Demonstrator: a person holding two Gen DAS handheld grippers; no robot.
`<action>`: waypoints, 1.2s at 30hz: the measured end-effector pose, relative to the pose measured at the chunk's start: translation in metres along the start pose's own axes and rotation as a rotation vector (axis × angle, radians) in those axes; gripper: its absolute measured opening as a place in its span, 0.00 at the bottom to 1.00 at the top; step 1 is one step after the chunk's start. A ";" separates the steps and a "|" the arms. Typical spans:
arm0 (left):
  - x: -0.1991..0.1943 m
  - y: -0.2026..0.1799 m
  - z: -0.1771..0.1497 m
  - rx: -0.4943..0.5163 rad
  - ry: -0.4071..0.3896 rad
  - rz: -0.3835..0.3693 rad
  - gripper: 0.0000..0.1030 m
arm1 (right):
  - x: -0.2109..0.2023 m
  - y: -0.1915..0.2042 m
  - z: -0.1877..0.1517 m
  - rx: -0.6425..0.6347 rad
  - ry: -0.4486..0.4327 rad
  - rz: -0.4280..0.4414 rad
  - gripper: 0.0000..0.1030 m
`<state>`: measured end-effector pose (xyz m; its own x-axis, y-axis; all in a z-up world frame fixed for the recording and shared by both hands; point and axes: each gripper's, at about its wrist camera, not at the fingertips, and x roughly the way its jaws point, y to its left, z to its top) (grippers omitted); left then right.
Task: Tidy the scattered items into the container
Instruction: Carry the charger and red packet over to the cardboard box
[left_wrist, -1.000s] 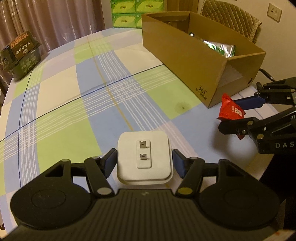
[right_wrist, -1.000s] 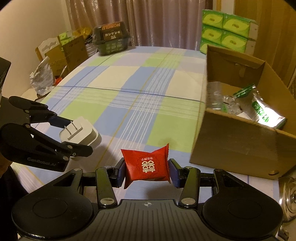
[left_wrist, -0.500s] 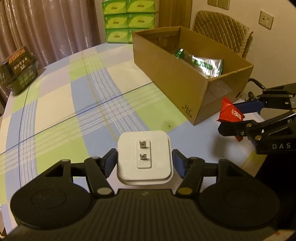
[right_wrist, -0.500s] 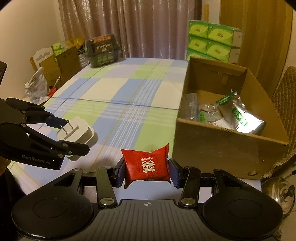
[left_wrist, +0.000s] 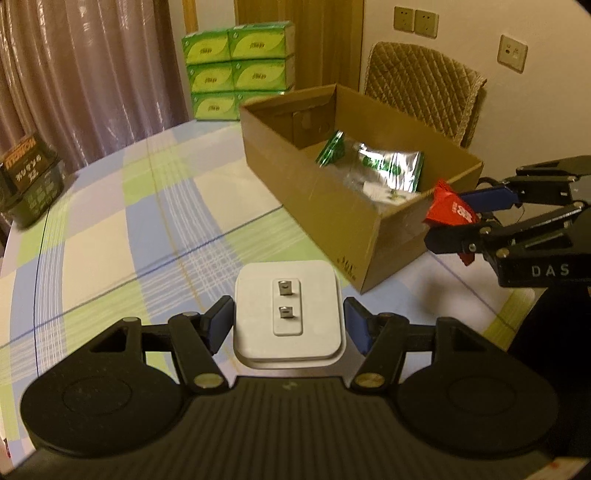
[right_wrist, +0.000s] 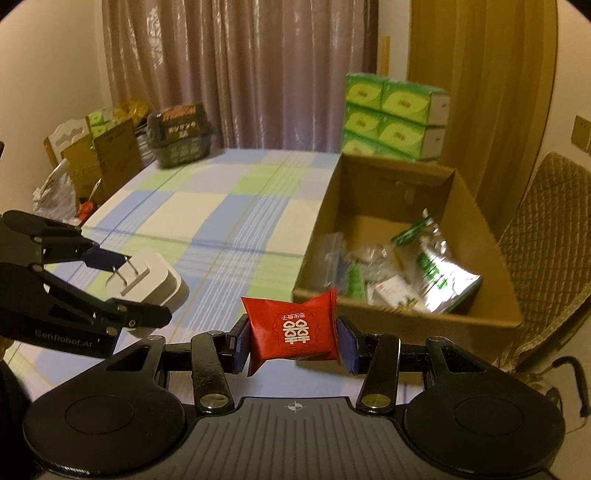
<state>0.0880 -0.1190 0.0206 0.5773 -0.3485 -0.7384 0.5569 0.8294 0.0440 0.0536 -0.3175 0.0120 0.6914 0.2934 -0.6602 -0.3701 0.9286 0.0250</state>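
Observation:
My left gripper (left_wrist: 288, 325) is shut on a white plug adapter (left_wrist: 287, 306) with two metal prongs, held above the checked tablecloth; it also shows in the right wrist view (right_wrist: 147, 280). My right gripper (right_wrist: 293, 341) is shut on a red sachet (right_wrist: 293, 328) with white characters, held just before the near end of the open cardboard box (right_wrist: 498, 258). The sachet also shows in the left wrist view (left_wrist: 448, 212), next to the box's (left_wrist: 332, 214) near corner. Silver-and-green packets (right_wrist: 439, 273) lie inside the box.
A stack of green tissue boxes (left_wrist: 240, 70) stands beyond the box. A dark green basket (left_wrist: 26, 177) sits at the table's far left. A quilted chair (left_wrist: 424, 85) stands behind the box. Cartons and bags (right_wrist: 92, 162) lie off the table's left side.
Both grippers have risen with their loads held. The box interior now shows more fully, and the red sachet sits closer to the box's near end.

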 end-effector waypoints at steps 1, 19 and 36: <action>0.000 -0.002 0.003 0.004 -0.005 -0.002 0.58 | -0.001 -0.002 0.003 0.000 -0.006 -0.004 0.44; 0.006 -0.034 0.060 0.060 -0.079 -0.056 0.58 | -0.016 -0.047 0.032 0.026 -0.068 -0.082 0.44; 0.036 -0.048 0.102 0.068 -0.095 -0.083 0.58 | 0.003 -0.088 0.048 0.027 -0.060 -0.129 0.44</action>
<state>0.1428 -0.2162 0.0605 0.5794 -0.4573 -0.6747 0.6427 0.7654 0.0331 0.1184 -0.3874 0.0441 0.7684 0.1839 -0.6130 -0.2598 0.9650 -0.0361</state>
